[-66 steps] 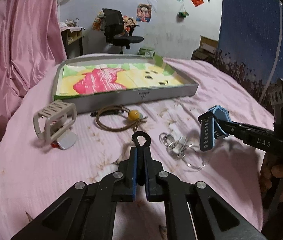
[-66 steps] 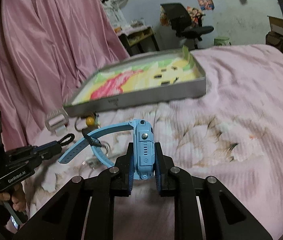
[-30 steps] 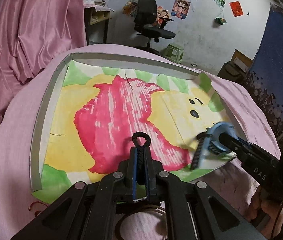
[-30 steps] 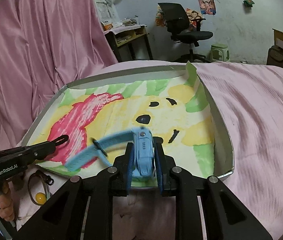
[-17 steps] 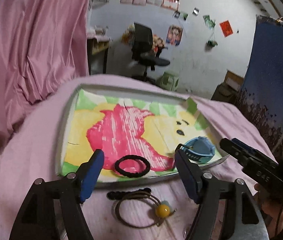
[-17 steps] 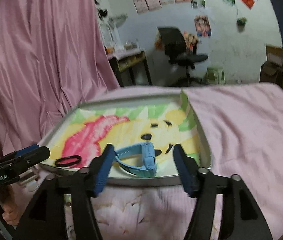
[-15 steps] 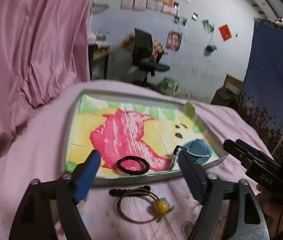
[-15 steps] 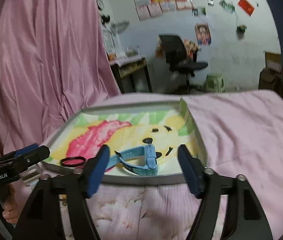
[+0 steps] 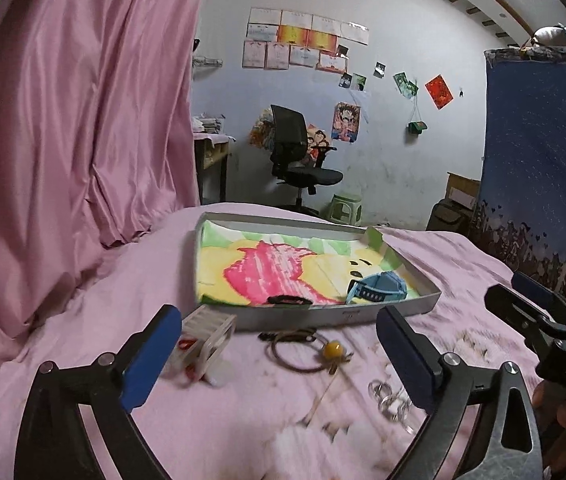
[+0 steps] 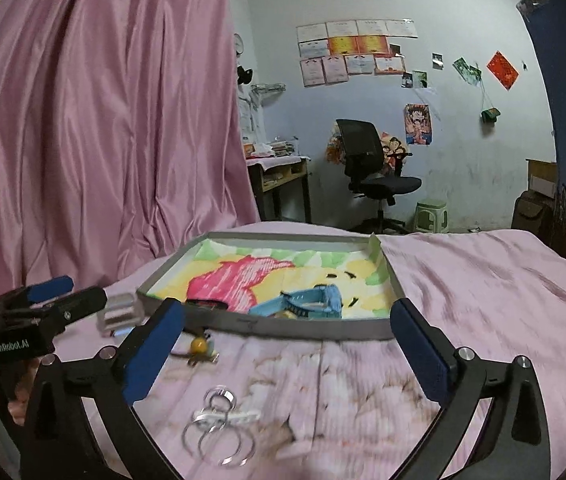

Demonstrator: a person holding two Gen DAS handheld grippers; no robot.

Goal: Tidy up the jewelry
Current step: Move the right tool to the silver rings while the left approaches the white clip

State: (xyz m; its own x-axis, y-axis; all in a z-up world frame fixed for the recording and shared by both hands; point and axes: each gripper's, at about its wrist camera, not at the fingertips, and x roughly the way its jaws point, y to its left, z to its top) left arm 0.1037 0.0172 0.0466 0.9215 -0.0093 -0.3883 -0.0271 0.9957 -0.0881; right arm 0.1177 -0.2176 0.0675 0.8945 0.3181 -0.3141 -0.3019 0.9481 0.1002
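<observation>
With both jaws apart and empty, I'd pinch the light, slippery clear rings [image 10: 219,436] below my right jaws by 1 rim.

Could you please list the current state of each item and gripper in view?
Left gripper: jaws open, empty.
Right gripper: jaws open, empty.
Blue watch: lying in tray.
Black hair tie: lying in tray.
Cord bracelet: on bed, outside tray.
Clear rings: on bed.
</observation>
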